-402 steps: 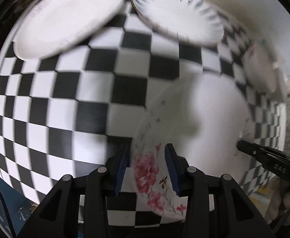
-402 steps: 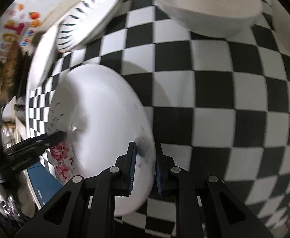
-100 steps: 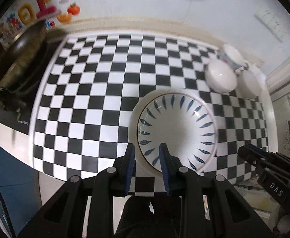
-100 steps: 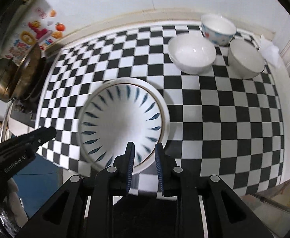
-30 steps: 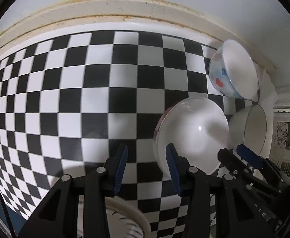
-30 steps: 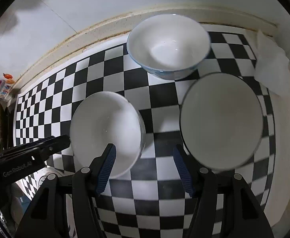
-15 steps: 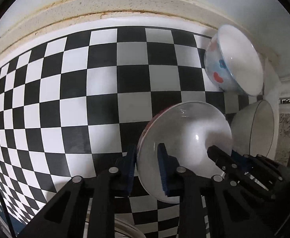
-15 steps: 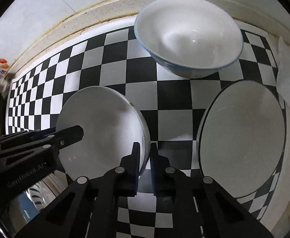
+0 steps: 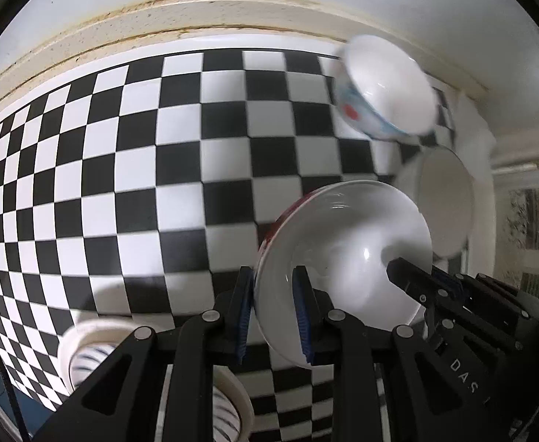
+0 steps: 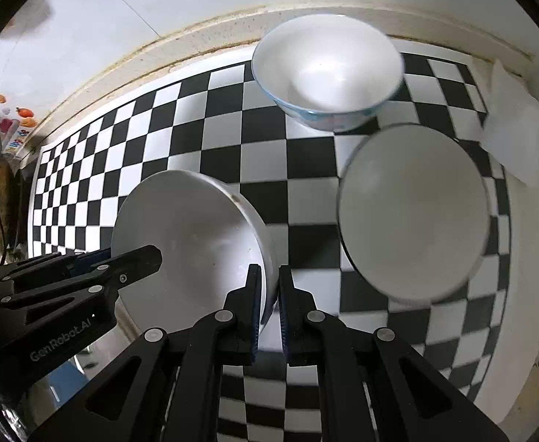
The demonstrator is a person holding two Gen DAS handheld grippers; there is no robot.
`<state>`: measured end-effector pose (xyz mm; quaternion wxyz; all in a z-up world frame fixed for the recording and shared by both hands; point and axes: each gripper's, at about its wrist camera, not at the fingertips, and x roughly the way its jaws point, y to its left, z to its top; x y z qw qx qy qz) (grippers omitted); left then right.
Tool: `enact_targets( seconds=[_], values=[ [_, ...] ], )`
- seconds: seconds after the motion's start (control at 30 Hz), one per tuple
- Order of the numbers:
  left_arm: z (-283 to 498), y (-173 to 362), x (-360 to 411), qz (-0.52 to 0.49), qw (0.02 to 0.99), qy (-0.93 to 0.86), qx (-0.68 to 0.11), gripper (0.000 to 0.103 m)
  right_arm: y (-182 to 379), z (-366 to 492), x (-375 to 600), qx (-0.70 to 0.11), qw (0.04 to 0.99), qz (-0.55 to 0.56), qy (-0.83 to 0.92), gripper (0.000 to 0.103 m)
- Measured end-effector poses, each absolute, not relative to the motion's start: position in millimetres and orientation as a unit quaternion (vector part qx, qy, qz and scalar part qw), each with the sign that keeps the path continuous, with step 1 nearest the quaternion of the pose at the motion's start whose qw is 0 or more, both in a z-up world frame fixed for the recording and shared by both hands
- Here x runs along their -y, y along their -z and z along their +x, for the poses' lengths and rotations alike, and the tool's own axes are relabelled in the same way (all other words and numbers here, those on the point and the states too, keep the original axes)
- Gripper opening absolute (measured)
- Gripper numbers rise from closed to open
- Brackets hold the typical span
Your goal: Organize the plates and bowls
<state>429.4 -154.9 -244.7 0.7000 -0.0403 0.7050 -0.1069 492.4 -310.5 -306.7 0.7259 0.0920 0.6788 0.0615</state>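
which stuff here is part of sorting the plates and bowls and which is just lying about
Part of the job:
- held bowl, both tongs shut on its rim
- patterned bowl
- plain bowl
- plate stack
- left tongs
- right tongs

Lying about:
- white cloth
- wall stickers
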Motion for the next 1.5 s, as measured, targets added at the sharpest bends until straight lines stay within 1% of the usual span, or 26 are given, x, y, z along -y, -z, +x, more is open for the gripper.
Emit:
enact_targets(
  seconds=[0.23, 0.43, 0.7, 0.9, 1.23, 1.5],
  values=[
    [384, 230, 173, -0.03, 0.7, 0.138, -0.7, 0.019, 288, 446, 329, -0.677, 0.728, 0.095, -0.051, 0.01],
    [350, 231, 181, -0.02, 0.693, 0.155, -0.704, 0.019, 269, 381, 356, -0.681, 0.724, 0.102, -0.041, 0.01],
    [319, 248, 192, 0.001, 0.673, 0.168, -0.72, 0.019, 286, 336, 368, -0.695, 0.709, 0.117, -0.028, 0.01],
    [310, 262, 203, 0.02, 0.666, 0.172, -0.726, 0.019, 303, 322, 373, -0.705, 0.698, 0.126, -0.017, 0.01],
    [303, 291, 214, 0.038, 0.646, 0.168, -0.743, 0.019, 322, 325, 378, -0.718, 0.683, 0.129, -0.013, 0.01],
    [307, 294, 223, 0.037, 0.642, 0.172, -0.746, 0.019, 336, 329, 374, -0.731, 0.668, 0.139, -0.012, 0.011]
  ],
)
